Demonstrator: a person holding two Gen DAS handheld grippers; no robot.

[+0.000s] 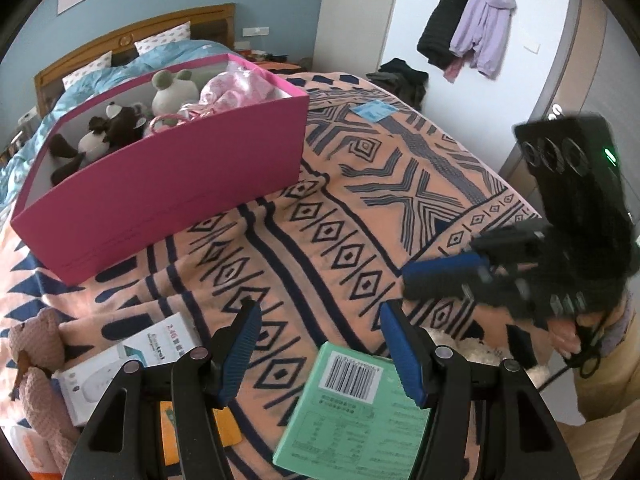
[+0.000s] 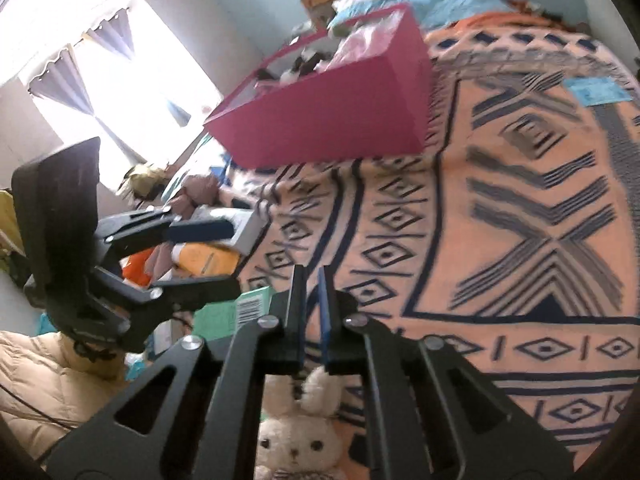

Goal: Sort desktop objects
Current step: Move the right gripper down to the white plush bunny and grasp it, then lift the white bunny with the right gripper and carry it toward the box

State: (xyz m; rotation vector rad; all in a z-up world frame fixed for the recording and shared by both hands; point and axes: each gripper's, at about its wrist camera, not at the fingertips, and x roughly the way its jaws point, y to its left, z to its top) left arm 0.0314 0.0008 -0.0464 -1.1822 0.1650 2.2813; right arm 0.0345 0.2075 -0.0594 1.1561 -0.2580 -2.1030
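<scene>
Right gripper [image 2: 314, 312] jaws together, pinching an ear of the white plush bunny [image 2: 298, 446], which hangs just under the fingers above the bed's patterned blanket [image 2: 500, 216]. Left gripper [image 1: 320, 344] jaws apart, nothing clamped, over a green barcode box [image 1: 356, 412]. Pink storage box [image 1: 180, 184] of plush toys sits further up the bed, well apart. White carton [image 1: 120, 364] and pink teddy [image 1: 38, 364] lie beside the left gripper.

left wrist: down over bed, close | right wrist: same, tilted | shared: pink box [image 1: 168, 196] [image 2: 332, 120]
</scene>
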